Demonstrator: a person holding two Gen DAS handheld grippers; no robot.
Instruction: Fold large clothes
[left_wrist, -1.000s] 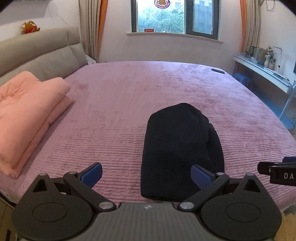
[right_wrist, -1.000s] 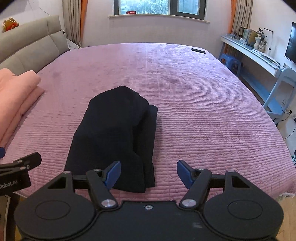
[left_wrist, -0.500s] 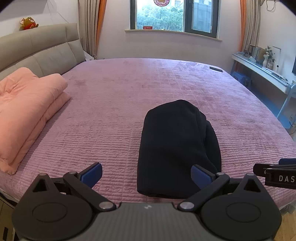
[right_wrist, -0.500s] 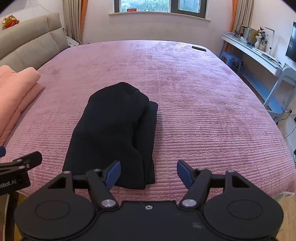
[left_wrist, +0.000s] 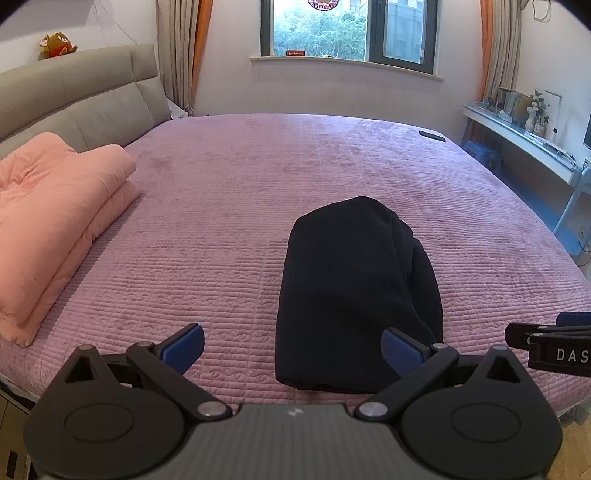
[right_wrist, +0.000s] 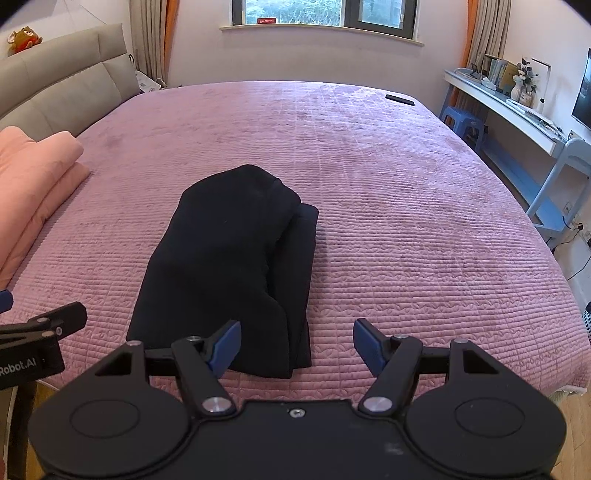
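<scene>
Lying near the front edge of the bed is the garment, a dark bundle already folded into a long narrow stack, with a lower layer sticking out along its right side. Both grippers are hanging just off that edge, apart from the cloth. The left gripper is standing released, jaws wide, holding nothing; its right pad is only overlapping the bundle's near corner in the view. The right gripper is likewise spread and empty, aimed at the bundle's near right corner.

Judging by the shape, the folding is looking mostly done, and one more fold end to end may be remaining. Several things are threatening that. The layers are looking thick and rounded, so a pinch on the top layer alone is likely to peel it off and open the stack. The protruding lower layer is inviting an uneven grab, which would skew the fold. The near end is sitting close to the bed edge, so any drag toward the person is risking the cloth sliding off. The quilt is looking plush, so low jaws may be catching it along with the cloth.
</scene>
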